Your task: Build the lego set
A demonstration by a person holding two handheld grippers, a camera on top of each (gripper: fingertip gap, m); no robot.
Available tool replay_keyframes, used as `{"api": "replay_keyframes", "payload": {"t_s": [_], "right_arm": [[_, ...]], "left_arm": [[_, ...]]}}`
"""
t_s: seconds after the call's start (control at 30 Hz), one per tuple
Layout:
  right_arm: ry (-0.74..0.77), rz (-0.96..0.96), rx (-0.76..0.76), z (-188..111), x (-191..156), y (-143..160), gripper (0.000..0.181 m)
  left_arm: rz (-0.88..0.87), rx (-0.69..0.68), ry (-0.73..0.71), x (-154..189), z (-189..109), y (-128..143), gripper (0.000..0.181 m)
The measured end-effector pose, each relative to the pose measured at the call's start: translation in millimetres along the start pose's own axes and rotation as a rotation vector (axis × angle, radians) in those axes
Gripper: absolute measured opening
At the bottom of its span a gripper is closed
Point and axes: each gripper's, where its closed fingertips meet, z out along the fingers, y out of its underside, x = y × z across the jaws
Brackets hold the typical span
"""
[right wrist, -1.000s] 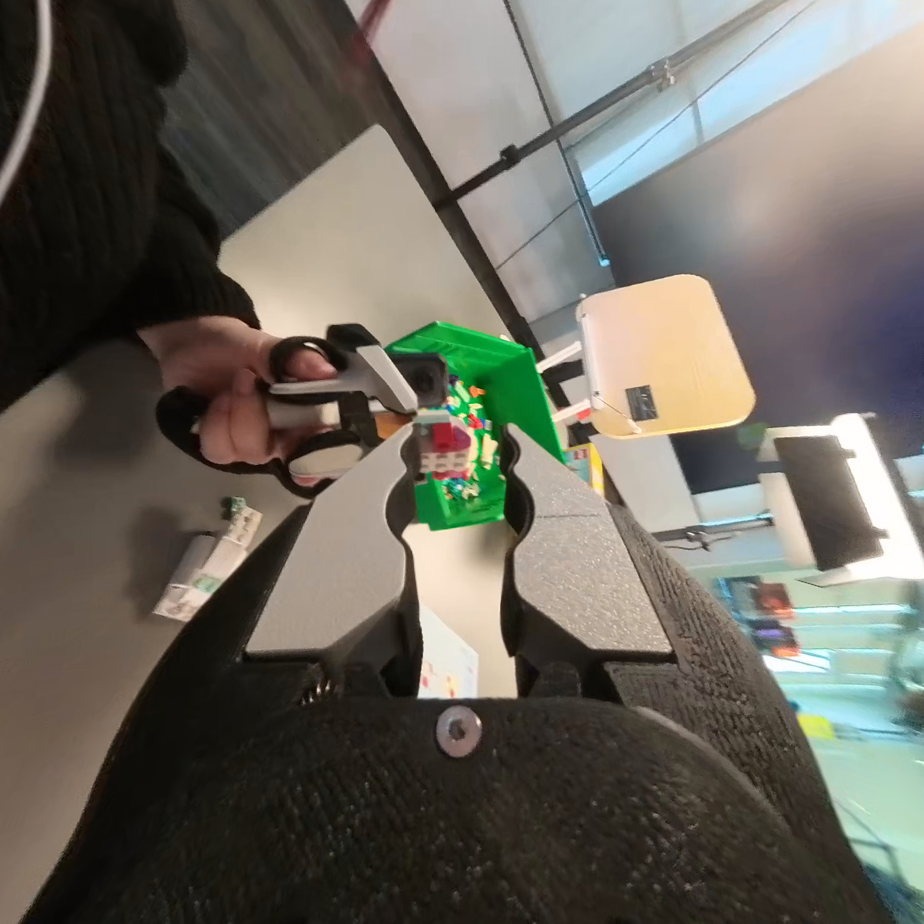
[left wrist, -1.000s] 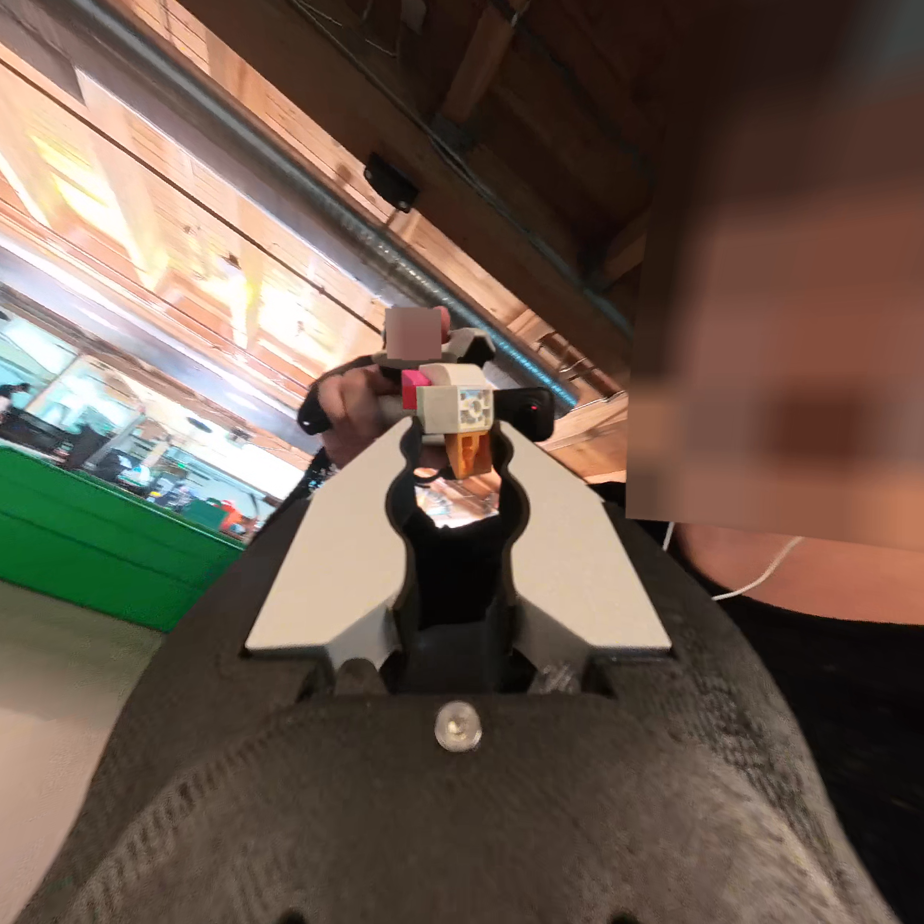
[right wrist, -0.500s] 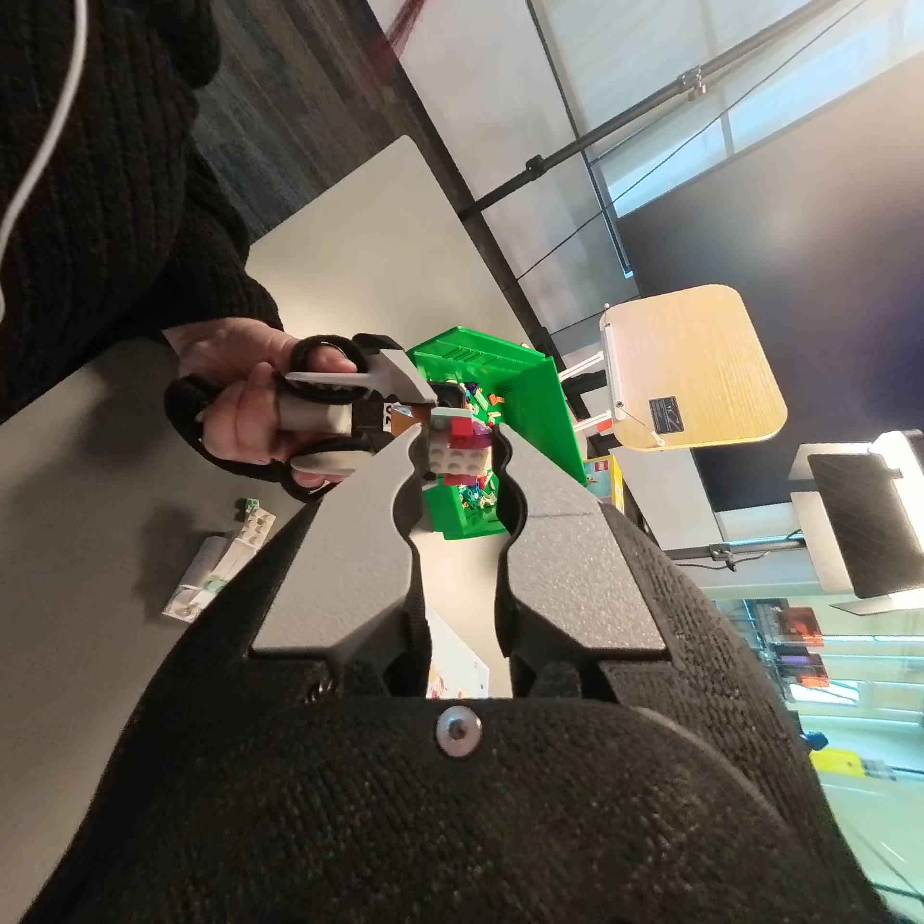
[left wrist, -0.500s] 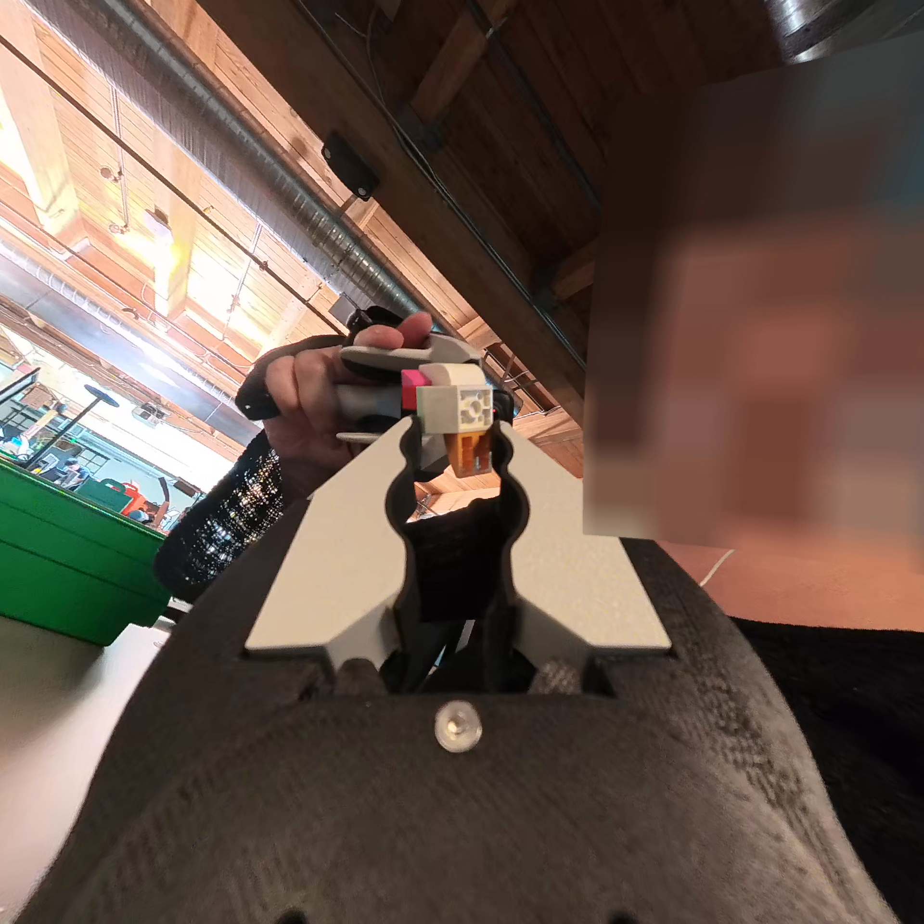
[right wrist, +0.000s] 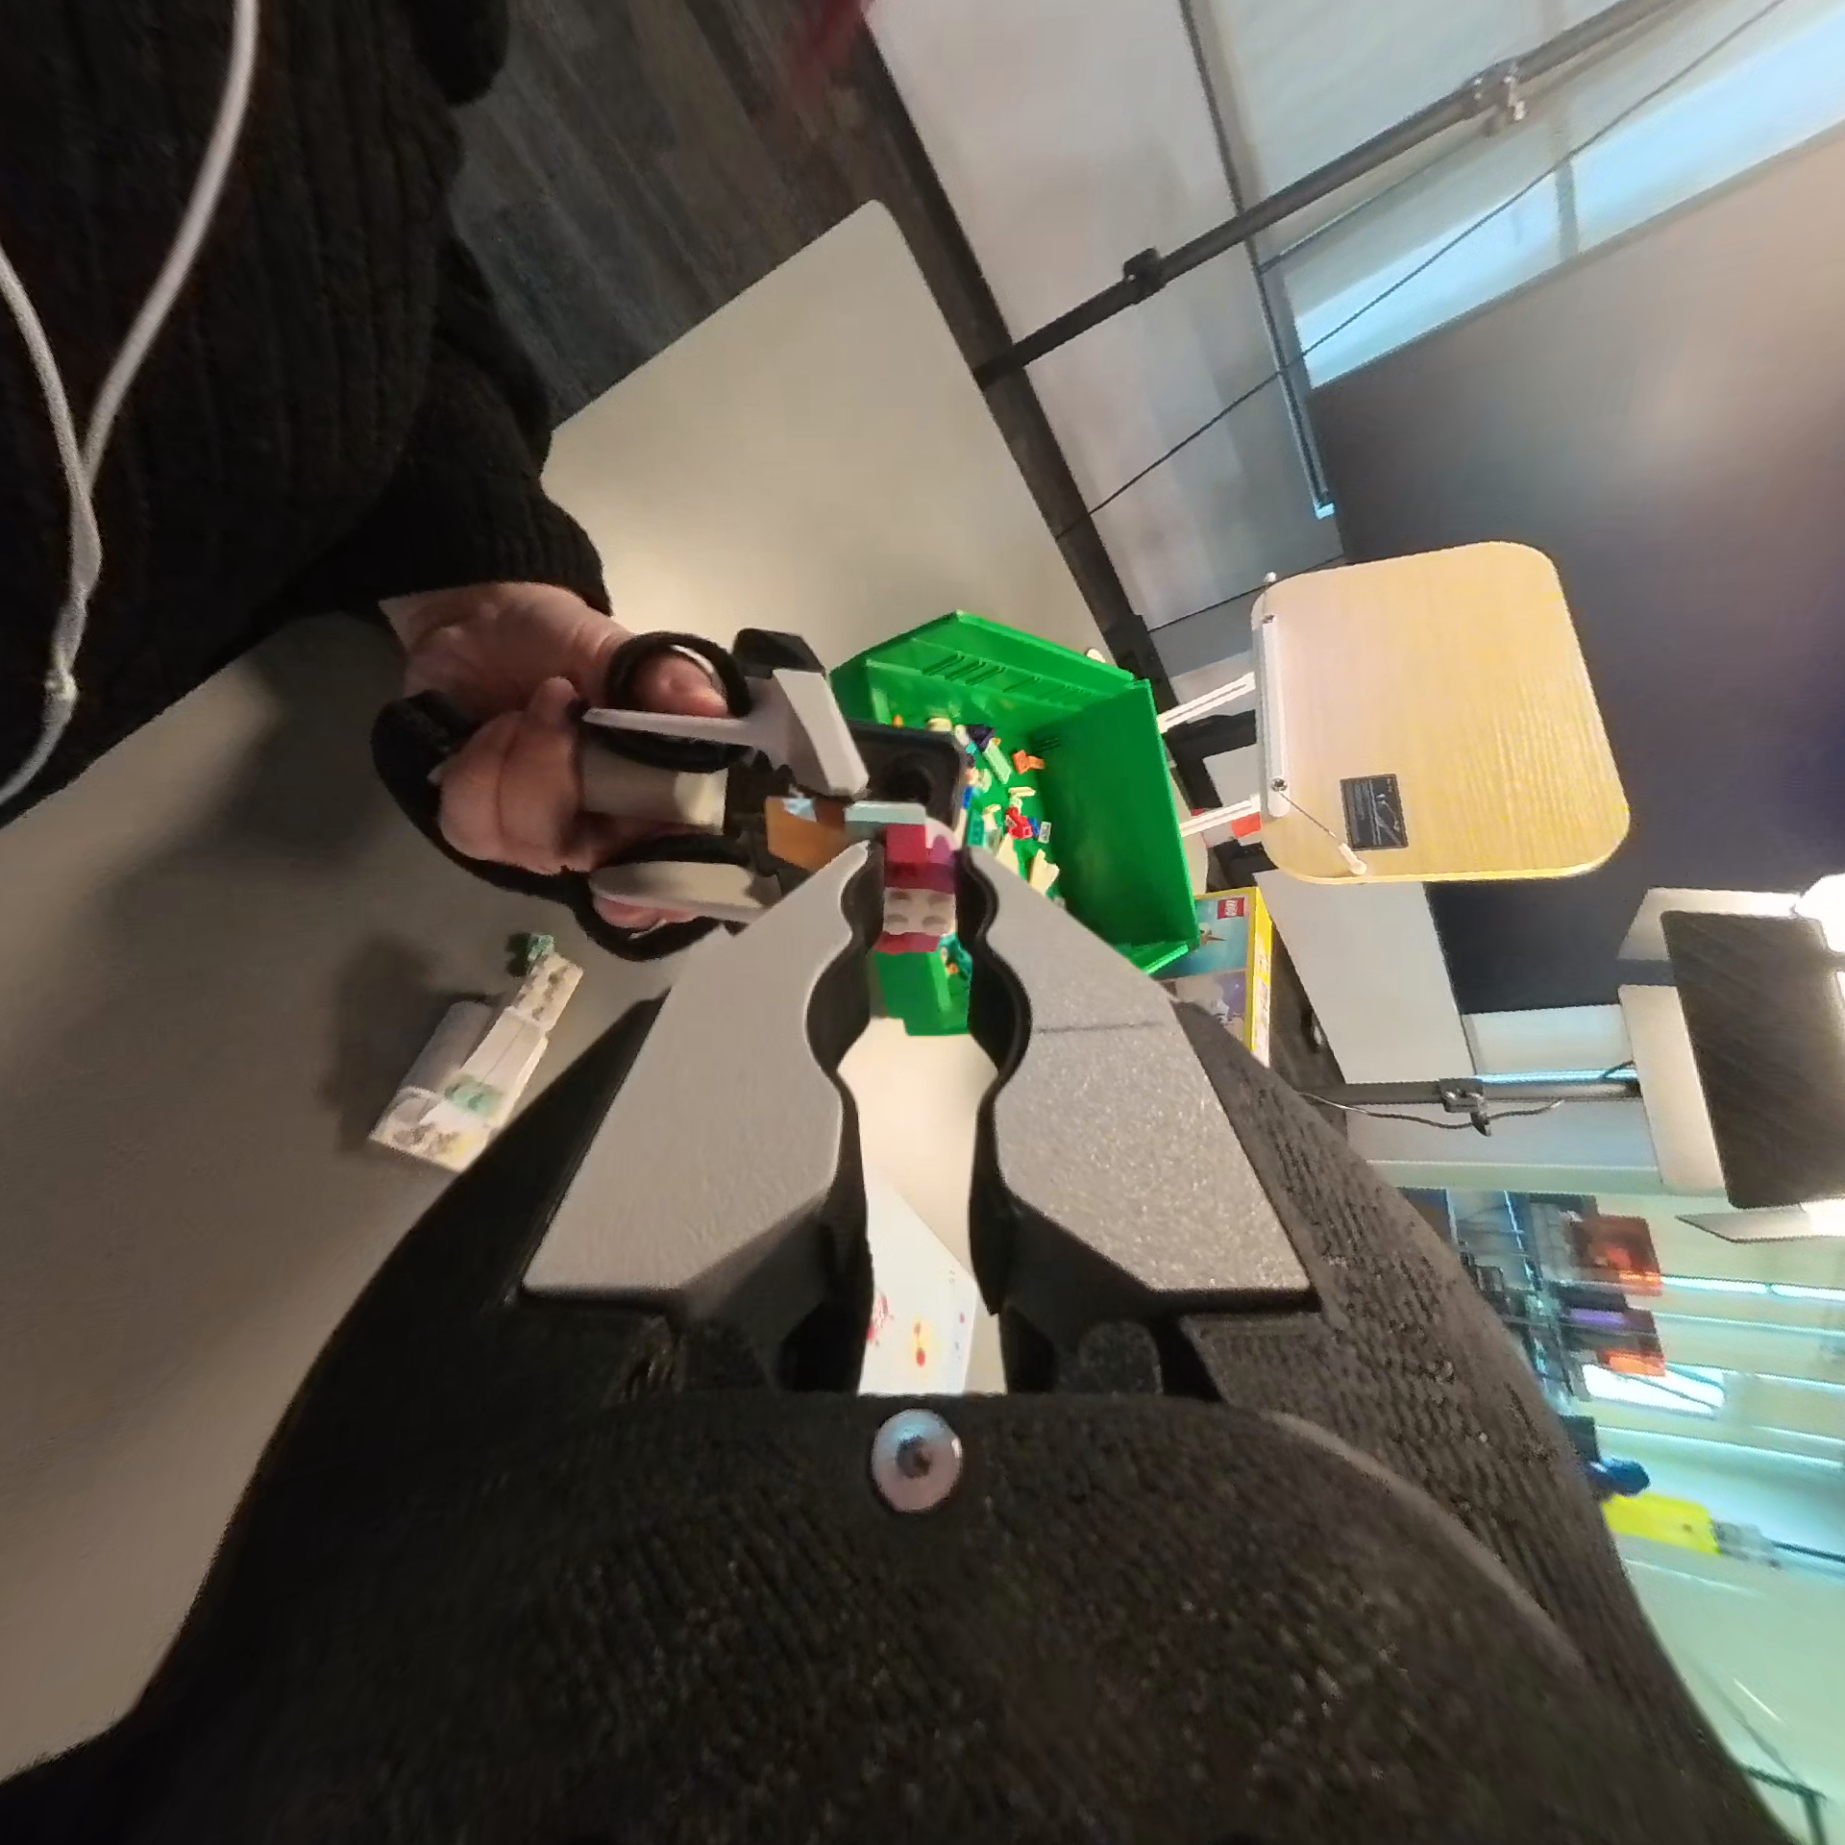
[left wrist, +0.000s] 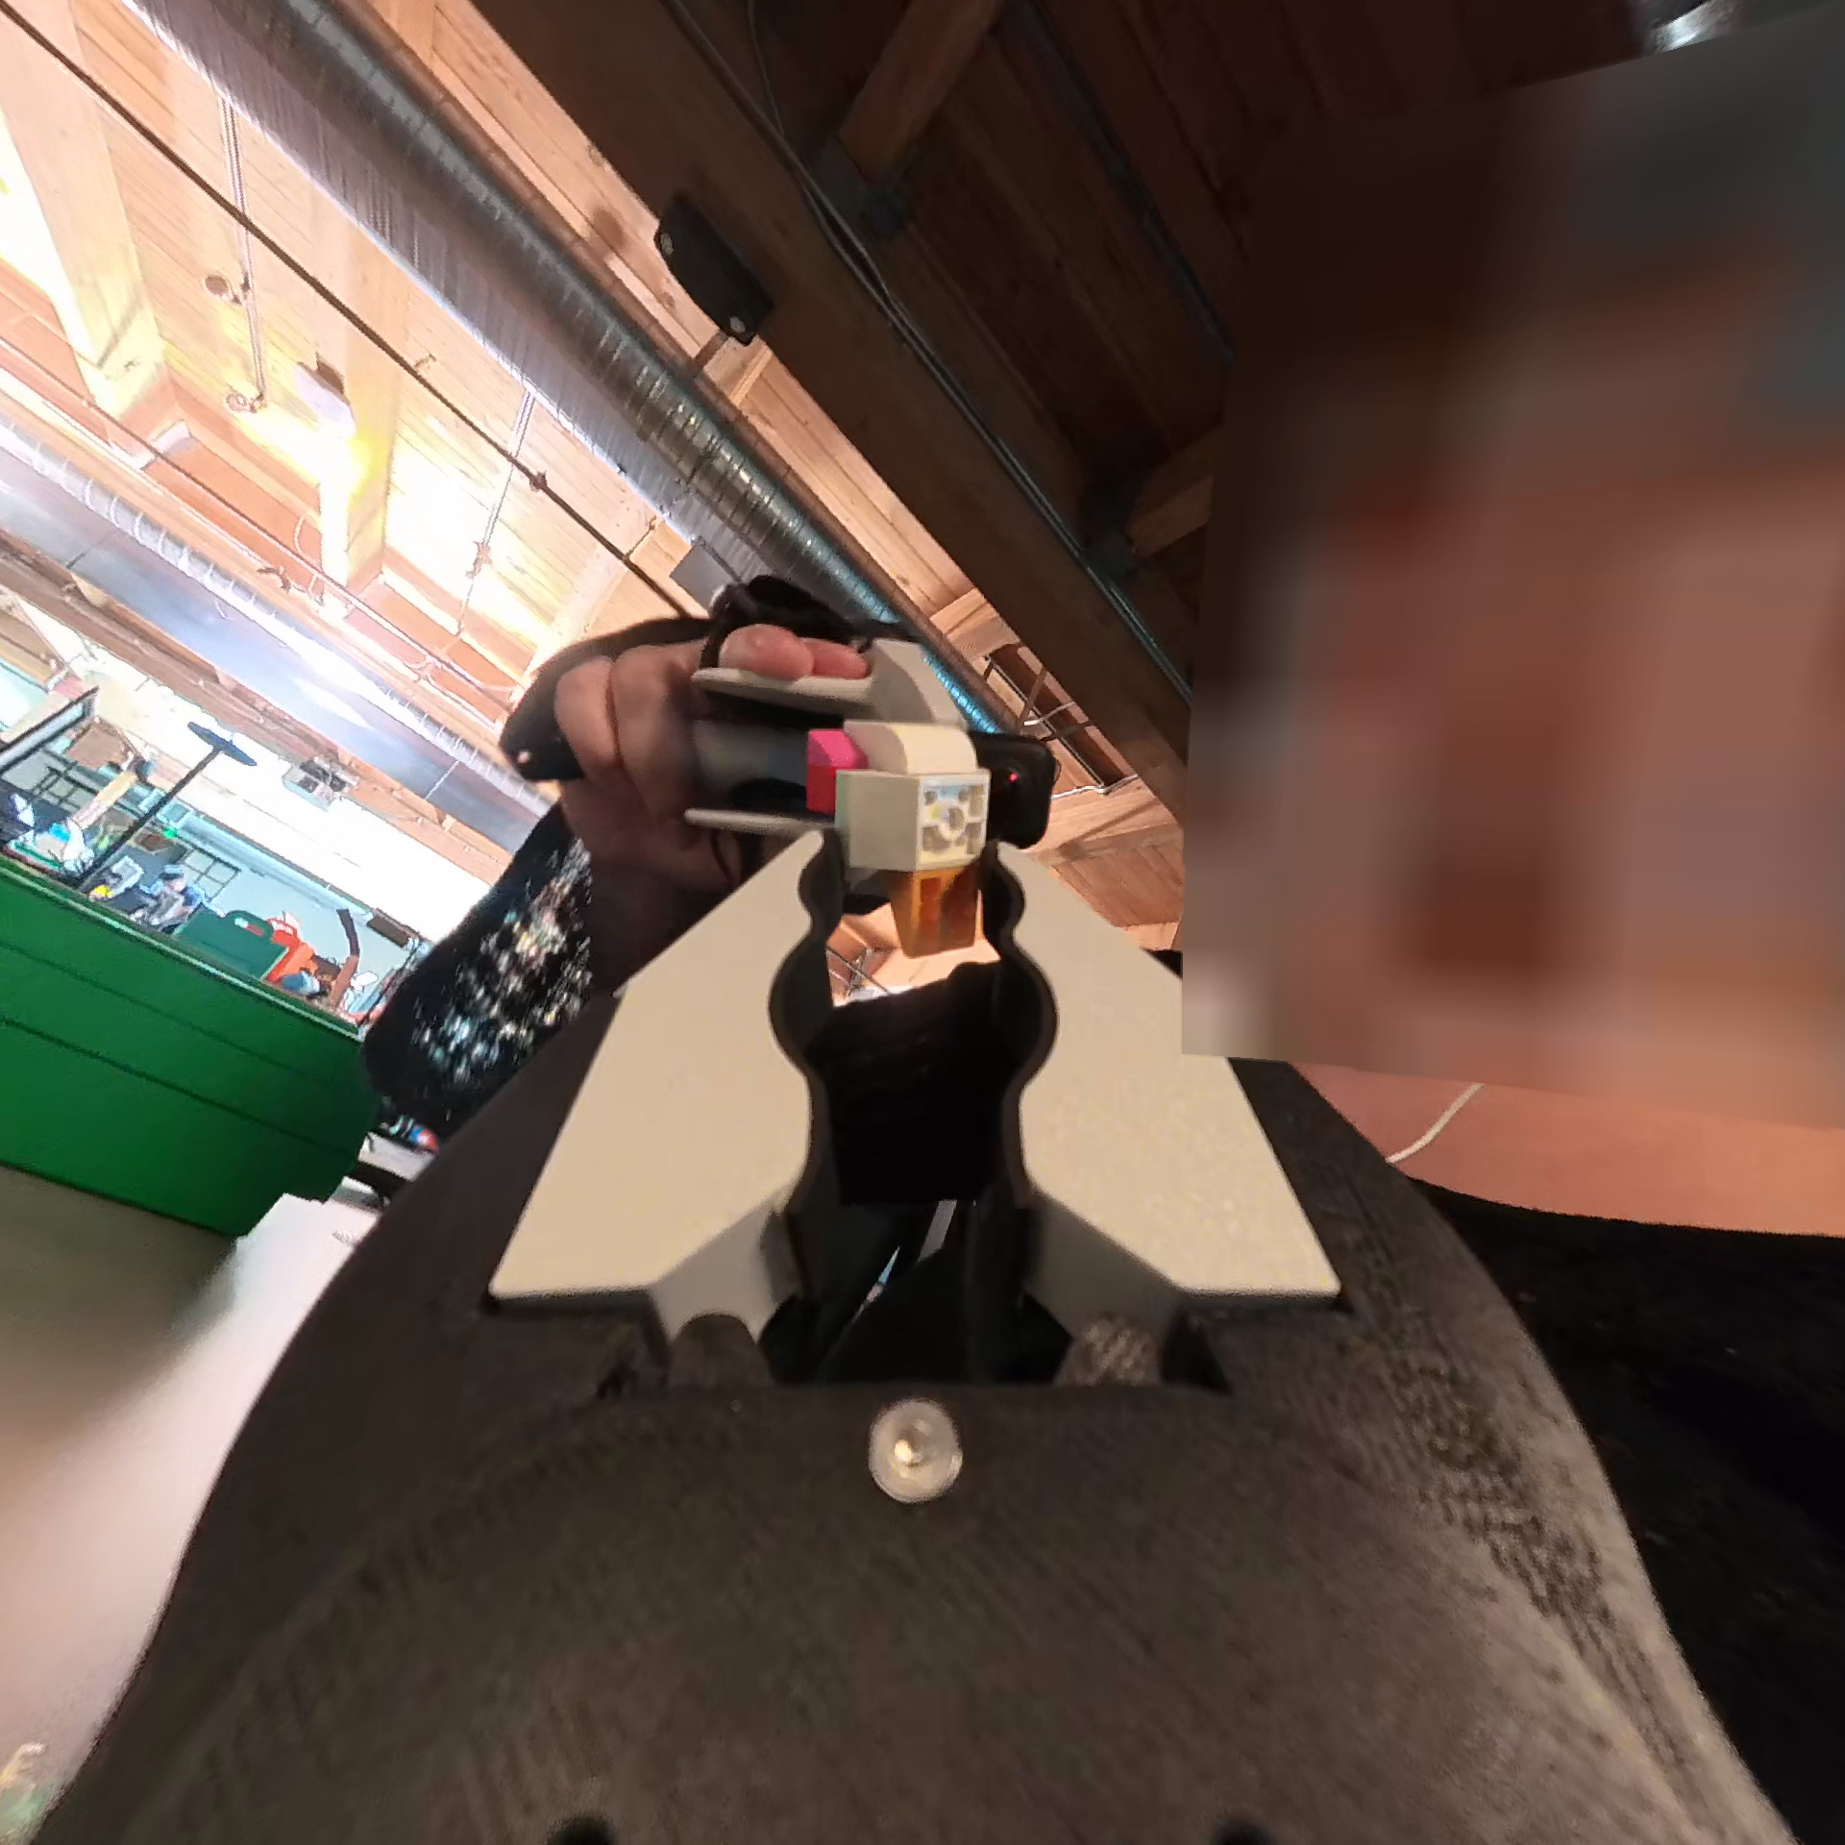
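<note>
Both grippers meet in the air over the table on one small lego assembly. In the left wrist view my left gripper (left wrist: 911,857) is shut on the assembly (left wrist: 904,824), a white block with a pink brick on its left and an orange piece (left wrist: 933,911) hanging between the fingertips. The right gripper (left wrist: 789,744), in a person's hand, touches it from behind. In the right wrist view my right gripper (right wrist: 914,867) is shut on the assembly's red, pink and white bricks (right wrist: 914,894). The left gripper (right wrist: 769,789) holds the far side, where the orange piece (right wrist: 799,831) shows.
A green bin (right wrist: 1098,829) of loose bricks stands behind the grippers; it also shows in the left wrist view (left wrist: 150,1088). A small white lego build (right wrist: 479,1058) lies on the grey table (right wrist: 200,998). An instruction sheet (right wrist: 919,1308), a lego box (right wrist: 1233,948) and a wooden side table (right wrist: 1438,709) are nearby.
My right gripper's fingers have closed in from wide apart onto the assembly's red and pink end. The left gripper keeps its grip; both views have tilted a little.
</note>
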Motion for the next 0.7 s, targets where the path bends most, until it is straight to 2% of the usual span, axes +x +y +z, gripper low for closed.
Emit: {"api": "replay_keyframes", "payload": {"t_s": [0.03, 0.5, 0.7], "right_arm": [[-0.016, -0.012, -0.010, -1, -1, 0, 0.012], [-0.273, -0.106, -0.126, -11, -20, 0, 0.011], [-0.308, -0.111, -0.164, -14, -25, 4, 0.011]], "left_arm": [[-0.005, -0.007, -0.002, -1, 0, 1, 0.028], [-0.144, -0.125, 0.019, -3, 5, 23, 0.026], [-0.161, -0.155, -0.003, -8, 6, 29, 0.027]]}}
